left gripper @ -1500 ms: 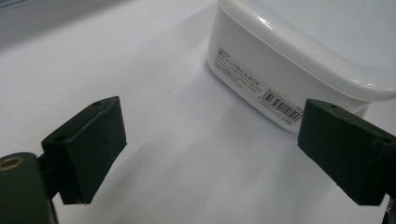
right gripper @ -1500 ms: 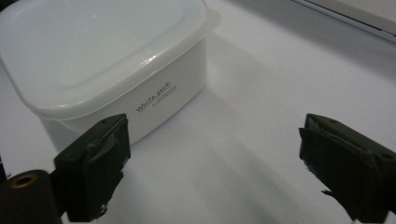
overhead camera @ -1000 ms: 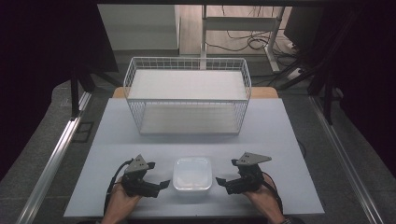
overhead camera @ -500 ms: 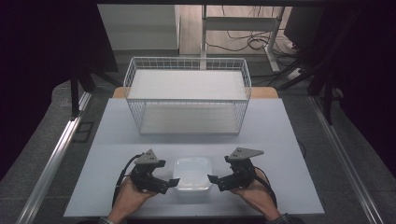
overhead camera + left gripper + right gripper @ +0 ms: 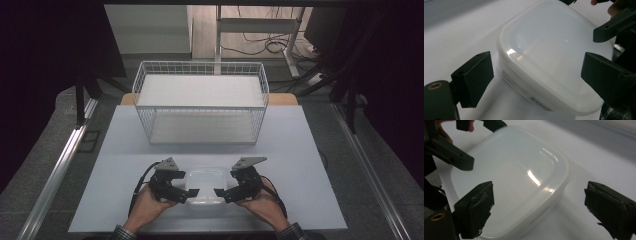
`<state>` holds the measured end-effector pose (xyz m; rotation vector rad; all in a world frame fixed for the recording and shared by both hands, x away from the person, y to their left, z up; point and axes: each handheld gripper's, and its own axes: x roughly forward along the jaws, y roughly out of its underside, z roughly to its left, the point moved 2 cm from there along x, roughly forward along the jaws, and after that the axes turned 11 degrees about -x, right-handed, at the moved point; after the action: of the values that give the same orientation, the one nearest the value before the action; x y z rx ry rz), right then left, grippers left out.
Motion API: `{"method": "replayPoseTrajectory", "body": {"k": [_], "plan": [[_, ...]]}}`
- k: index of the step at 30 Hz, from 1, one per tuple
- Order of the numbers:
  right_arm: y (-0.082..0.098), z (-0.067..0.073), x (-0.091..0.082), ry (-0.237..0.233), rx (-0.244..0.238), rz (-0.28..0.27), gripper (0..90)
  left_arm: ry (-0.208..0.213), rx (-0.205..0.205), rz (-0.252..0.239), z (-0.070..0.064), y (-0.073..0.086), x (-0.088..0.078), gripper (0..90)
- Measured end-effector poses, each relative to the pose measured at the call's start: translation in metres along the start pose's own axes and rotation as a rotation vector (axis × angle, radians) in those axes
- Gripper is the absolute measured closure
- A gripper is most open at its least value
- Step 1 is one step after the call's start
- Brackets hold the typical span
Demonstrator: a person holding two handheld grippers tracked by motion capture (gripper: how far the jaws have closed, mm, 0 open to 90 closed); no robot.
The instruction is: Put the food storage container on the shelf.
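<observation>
Container first: we see a white lidded plastic container (image 5: pixel 204 186) resting on the pale table (image 5: pixel 310 165), at the table's near edge, well short of the white wire basket (image 5: pixel 201 102) that stands at the far side. Just left of the container we hold the left claw (image 5: pixel 192 192), its jaws spread wide and gripping nothing; in the left gripper view the container (image 5: pixel 554 53) sits between them with a gap on each side. Just right of the container is the right claw (image 5: pixel 218 192), likewise wide open and empty, its jaws either side of a container (image 5: pixel 511 177) corner in its own view, apart from it
</observation>
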<state>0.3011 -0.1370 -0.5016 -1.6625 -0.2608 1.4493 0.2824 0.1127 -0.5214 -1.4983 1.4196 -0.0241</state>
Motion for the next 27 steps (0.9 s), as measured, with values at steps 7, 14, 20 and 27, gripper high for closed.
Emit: {"method": "replayPoseTrajectory", "body": {"k": [7, 14, 20, 27], "plan": [[0.002, 0.006, -0.004, -0.076, 0.094, 0.019, 30.5, 0.011, -0.068, 0.010, -0.005, 0.006, -0.004, 18.5], [0.009, 0.008, -0.025, -0.091, 0.151, 0.008, 58.3, -0.022, -0.080, -0.030, -0.018, 0.018, -0.026, 52.4], [0.007, 0.013, -0.033, -0.044, 0.183, -0.021, 70.8, -0.040, -0.103, -0.095, -0.019, 0.018, -0.033, 67.4], [0.006, 0.014, -0.036, 0.018, 0.184, -0.051, 78.9, -0.054, -0.117, -0.144, -0.017, 0.017, -0.035, 79.6]]}}
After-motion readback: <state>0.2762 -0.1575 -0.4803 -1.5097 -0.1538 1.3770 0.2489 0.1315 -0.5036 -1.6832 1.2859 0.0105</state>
